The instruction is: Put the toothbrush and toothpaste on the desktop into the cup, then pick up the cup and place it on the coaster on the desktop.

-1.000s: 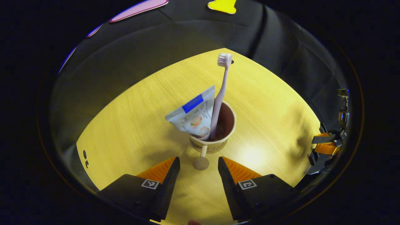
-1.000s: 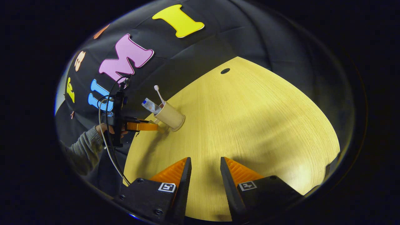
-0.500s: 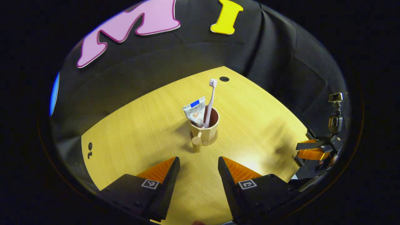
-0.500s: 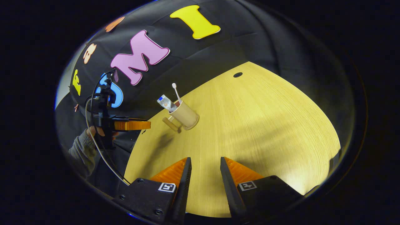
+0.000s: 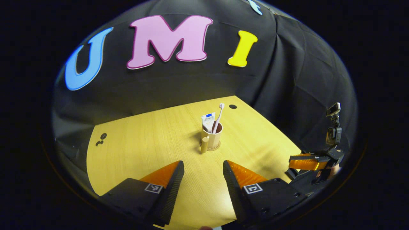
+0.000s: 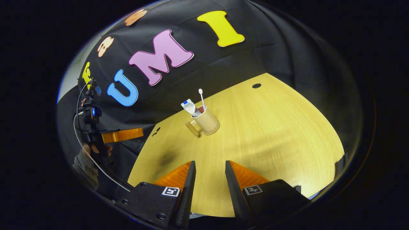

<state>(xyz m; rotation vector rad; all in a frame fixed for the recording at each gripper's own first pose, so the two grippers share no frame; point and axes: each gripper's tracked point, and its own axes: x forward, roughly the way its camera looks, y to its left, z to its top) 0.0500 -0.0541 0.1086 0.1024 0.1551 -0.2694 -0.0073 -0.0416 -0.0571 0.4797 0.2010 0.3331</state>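
A tan cup (image 5: 212,139) with a peg handle stands upright on a round coaster (image 5: 218,148) mid-table. Inside it lean a pink toothbrush (image 5: 219,115) and a white toothpaste tube (image 5: 208,120). My left gripper (image 5: 203,174) hangs open well short of the cup, nothing between its fingers. In the right gripper view the cup (image 6: 208,121) with toothbrush (image 6: 201,97) and tube (image 6: 190,107) sits far ahead of my right gripper (image 6: 209,175), which is open and empty. The left gripper (image 6: 123,135) shows off the table's left side there; the right gripper (image 5: 306,162) shows at the table's right edge in the left gripper view.
The yellow wooden table (image 5: 153,143) has a dark cable hole (image 5: 233,106) at its far corner and small holes (image 5: 101,138) at the left. A hand and grey sleeve (image 6: 85,159) hold the left gripper. Black cloth walls the back.
Both grippers have drawn back and up from the cup, which now looks much smaller and farther. The cup, toothbrush and tube stay put on the coaster.
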